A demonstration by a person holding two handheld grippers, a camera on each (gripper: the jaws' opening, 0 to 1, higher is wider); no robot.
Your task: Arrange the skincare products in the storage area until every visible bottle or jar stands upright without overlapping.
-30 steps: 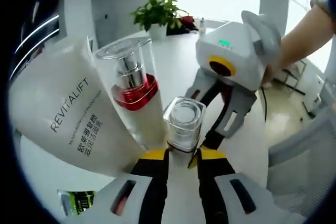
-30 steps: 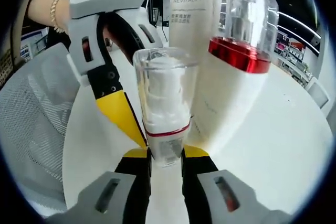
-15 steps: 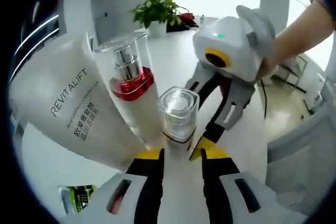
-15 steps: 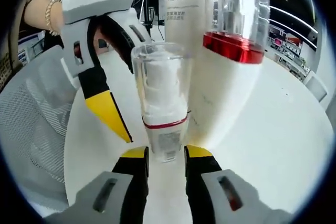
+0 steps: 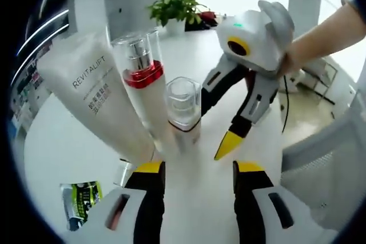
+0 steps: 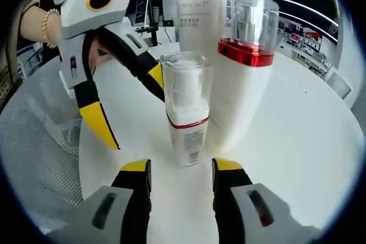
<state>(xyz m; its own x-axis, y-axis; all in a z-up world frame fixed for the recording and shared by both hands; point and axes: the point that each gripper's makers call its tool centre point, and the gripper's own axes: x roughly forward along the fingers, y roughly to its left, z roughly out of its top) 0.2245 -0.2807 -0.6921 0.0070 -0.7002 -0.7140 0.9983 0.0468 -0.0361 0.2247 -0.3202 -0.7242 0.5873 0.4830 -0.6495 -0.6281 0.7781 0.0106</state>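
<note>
Left gripper view, left to right: a small green packet (image 5: 81, 196) lies flat on the white worktop (image 5: 68, 147). Behind it stands a white tube (image 5: 94, 98) marked REVITALIFT, then a tall pump bottle (image 5: 142, 92) with a red collar and clear cap, then a small clear-capped bottle (image 5: 183, 110). All three stand upright, close together; whether they touch cannot be told. The left hand-held gripper (image 5: 196, 171) has its jaws spread, just short of the small bottle, holding nothing. At the right, the right hand-held gripper (image 5: 243, 124) is also spread and empty, held by a hand (image 5: 297, 50).

Right gripper view: the left hand-held gripper (image 6: 123, 104) sits left of the small bottle (image 6: 186, 107); the tall bottle (image 6: 243, 67) and tube (image 6: 197, 12) stand behind. The right hand-held gripper (image 6: 180, 172) is spread before the small bottle.
</note>
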